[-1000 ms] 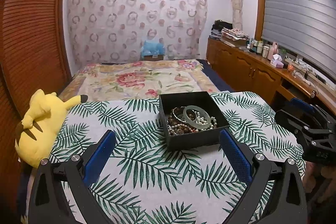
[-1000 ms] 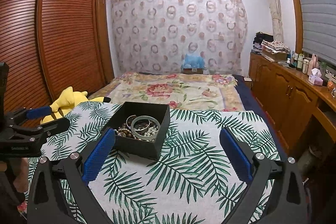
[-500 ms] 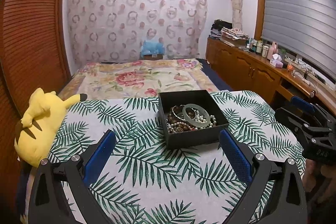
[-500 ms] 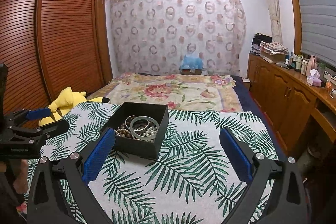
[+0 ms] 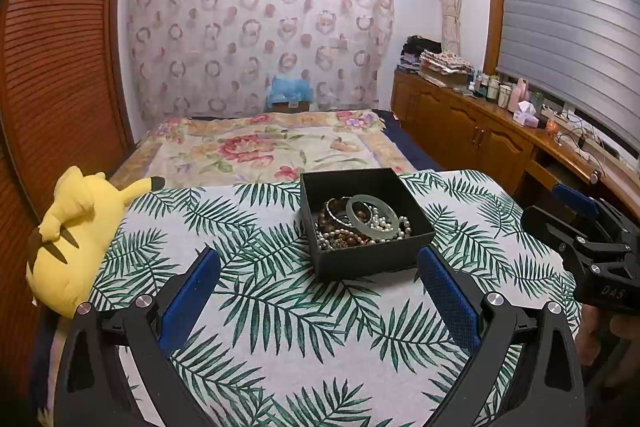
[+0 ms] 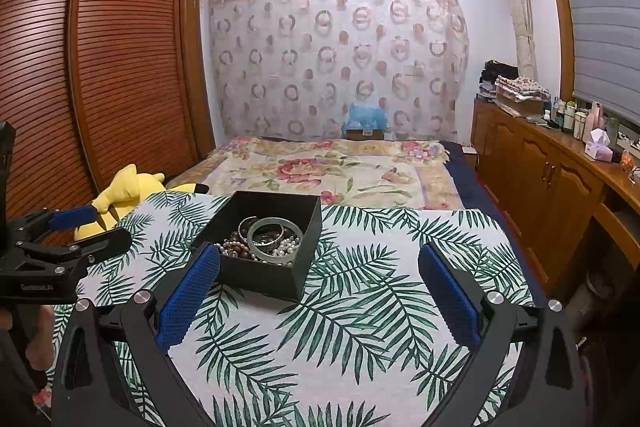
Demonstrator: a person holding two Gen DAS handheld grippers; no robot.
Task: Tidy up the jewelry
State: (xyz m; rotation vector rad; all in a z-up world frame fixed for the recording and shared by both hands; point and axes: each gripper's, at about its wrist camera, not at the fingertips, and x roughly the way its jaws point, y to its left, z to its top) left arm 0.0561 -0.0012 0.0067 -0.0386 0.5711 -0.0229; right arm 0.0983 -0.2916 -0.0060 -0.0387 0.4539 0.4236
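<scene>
Both wrist views look forward low over the table, sharing the black box [image 5: 366,223] between them.

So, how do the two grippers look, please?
Both the left gripper and the right gripper have black angular frames with silver screws and blue textured pads on the jaws. Small white lettering marks each body.

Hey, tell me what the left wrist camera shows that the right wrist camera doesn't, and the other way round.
Only the left wrist view shows the open right gripper from the side. Only the right wrist view shows the open left gripper from the side, plus the wide wooden wardrobe. Both show the black box of jewelry, the yellow plush toy and the leaf-print cloth.
</scene>
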